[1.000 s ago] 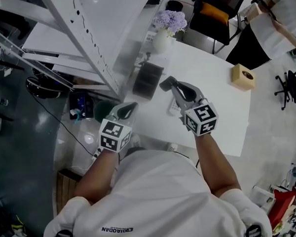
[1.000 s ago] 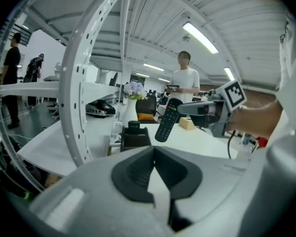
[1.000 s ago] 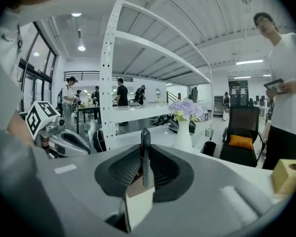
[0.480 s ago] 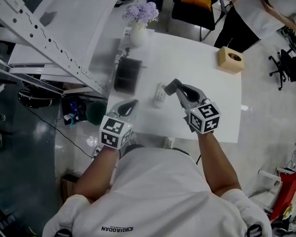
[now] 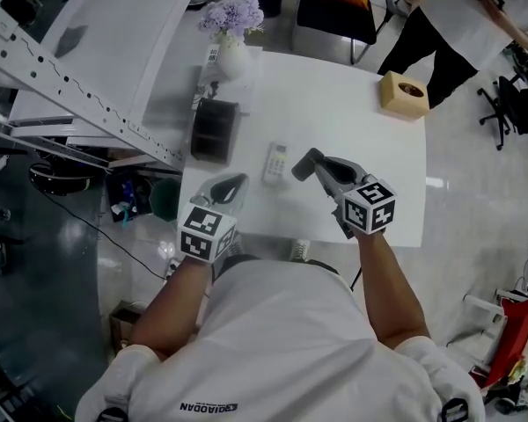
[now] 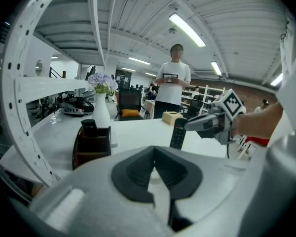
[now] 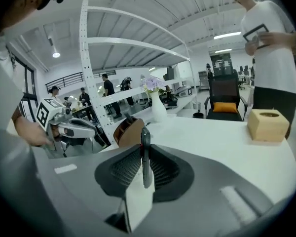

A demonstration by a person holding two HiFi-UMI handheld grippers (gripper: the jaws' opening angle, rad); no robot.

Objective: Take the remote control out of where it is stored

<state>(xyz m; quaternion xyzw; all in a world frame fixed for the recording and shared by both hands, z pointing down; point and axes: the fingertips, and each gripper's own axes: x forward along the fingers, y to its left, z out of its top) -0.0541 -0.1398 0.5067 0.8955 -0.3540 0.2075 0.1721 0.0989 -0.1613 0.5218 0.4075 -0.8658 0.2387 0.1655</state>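
Already out of storage: the black remote control [image 6: 177,133] is clamped in the right gripper [image 5: 315,163], pads pressed on its two flat faces.
- Seen from the right gripper view it shows edge-on. Its long axis stands close to upright, and most of its length hangs below the grip.
- The left gripper [image 5: 229,188] has its jaws together on nothing. It sits at the near left edge of the table [image 5: 352,121], well apart from the remote.

Key relation:
- The dark desk holder [image 5: 213,132] it belongs to lies beyond and to the left of the right gripper in the head view.
- A white remote [image 5: 275,163] lies flat on the table between holder and gripper, just beside the gripper's tip.
- Bare tabletop is below and to the right.
- Judgement: if the remote is to be set down, it has to tip from upright to flat and land clear of the white remote. The right hand alone can do this.

Against a second ago:
- Then the right gripper's tip was close by the holder's right side, over the white remote.
- Now it is back toward the person and lower, and the white remote is uncovered.
- Its grip looks unchanged.
- The left gripper has slid a little along the near edge.
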